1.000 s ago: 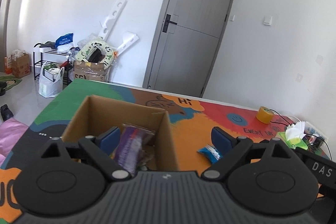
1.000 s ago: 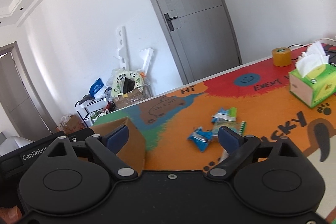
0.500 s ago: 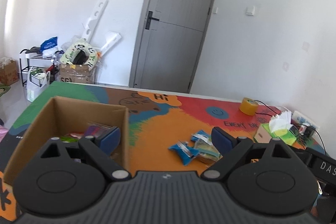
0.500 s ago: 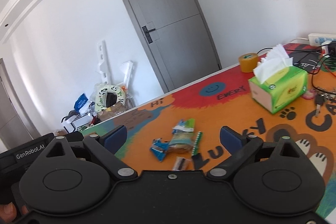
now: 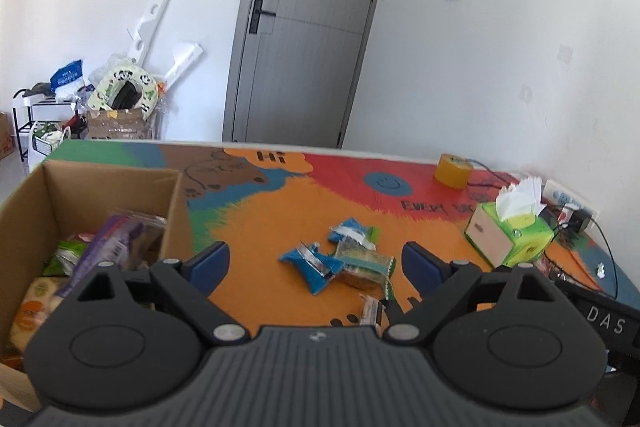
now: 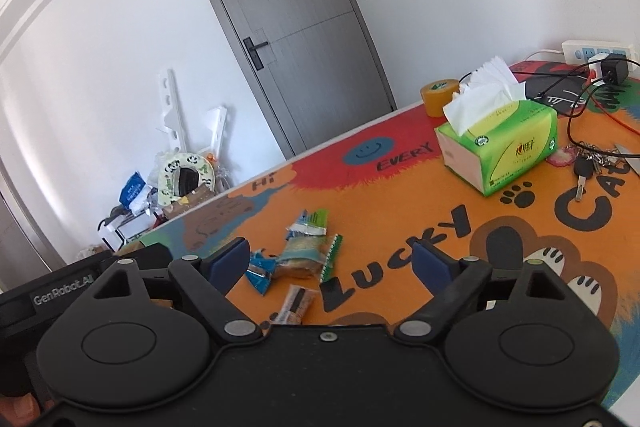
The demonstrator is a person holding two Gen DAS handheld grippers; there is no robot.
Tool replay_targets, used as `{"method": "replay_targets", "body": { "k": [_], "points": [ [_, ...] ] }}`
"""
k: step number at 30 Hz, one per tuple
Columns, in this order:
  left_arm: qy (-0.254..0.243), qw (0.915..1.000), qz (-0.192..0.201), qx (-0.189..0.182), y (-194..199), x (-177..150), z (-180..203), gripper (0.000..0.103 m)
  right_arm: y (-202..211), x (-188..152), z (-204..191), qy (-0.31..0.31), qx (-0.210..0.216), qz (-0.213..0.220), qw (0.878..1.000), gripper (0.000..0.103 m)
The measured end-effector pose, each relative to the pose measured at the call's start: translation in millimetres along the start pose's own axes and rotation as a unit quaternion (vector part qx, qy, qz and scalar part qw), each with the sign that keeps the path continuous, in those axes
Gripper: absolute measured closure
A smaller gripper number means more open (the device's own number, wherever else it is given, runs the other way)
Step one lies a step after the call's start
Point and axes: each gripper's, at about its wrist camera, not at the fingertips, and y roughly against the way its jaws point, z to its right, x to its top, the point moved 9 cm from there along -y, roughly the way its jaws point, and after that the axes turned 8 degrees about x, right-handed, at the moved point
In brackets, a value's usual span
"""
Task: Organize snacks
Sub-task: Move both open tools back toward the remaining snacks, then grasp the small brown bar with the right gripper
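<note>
A cardboard box (image 5: 108, 183) stands at the left of the table and holds several snack packs, among them a purple pack (image 5: 116, 239). A small pile of loose snacks lies on the orange mat: a blue packet (image 5: 310, 265), a clear cracker pack with green edges (image 5: 364, 263), a blue-and-green pack (image 5: 352, 229) and a small bar (image 5: 370, 311). My left gripper (image 5: 316, 259) is open and empty, above the pile. My right gripper (image 6: 332, 259) is open and empty, over the same pile (image 6: 300, 255); the bar (image 6: 296, 303) lies nearest.
A green tissue box (image 6: 500, 143) stands to the right of the snacks, a tape roll (image 6: 440, 97) behind it. Keys (image 6: 584, 167), cables and a power strip (image 6: 596, 51) lie at the far right. A grey door and clutter stand beyond the table's far edge.
Both grippers have swung right, from the box toward the snack pile. The purple pack that was between my left fingers now lies in the box. Both stay open.
</note>
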Motion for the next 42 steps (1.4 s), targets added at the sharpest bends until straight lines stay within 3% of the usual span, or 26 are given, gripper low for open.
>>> {"method": "replay_targets", "body": {
  "k": [6,17,21,35,42],
  "points": [
    [-0.019,0.9997,-0.014,0.001,-16.5,-10.6,9.3,0.013,-11.6,-6.9,8.4,-0.007,-0.005,-0.015,1.0,0.022],
    [-0.022,0.9988,-0.019,0.039,-33.0,-10.8,-2.7,0.024,-38.4,-22.2,1.6,-0.008,0.012,-0.049,0.999,0.03],
    [-0.017,0.9985,-0.016,0.049,-34.8,-6.0,-12.3,0.024,-51.8,-28.4,-4.8,-0.012,0.017,-0.065,0.998,0.04],
    [-0.013,0.9978,-0.005,0.065,-36.2,5.6,-36.2,0.027,-88.3,-46.2,-40.4,0.016,0.029,-0.107,0.994,0.042],
    [-0.017,0.9978,-0.005,0.064,-35.5,6.0,-37.3,0.028,-100.3,-60.7,-45.1,0.019,0.025,-0.133,0.991,0.064]
  ]
}}
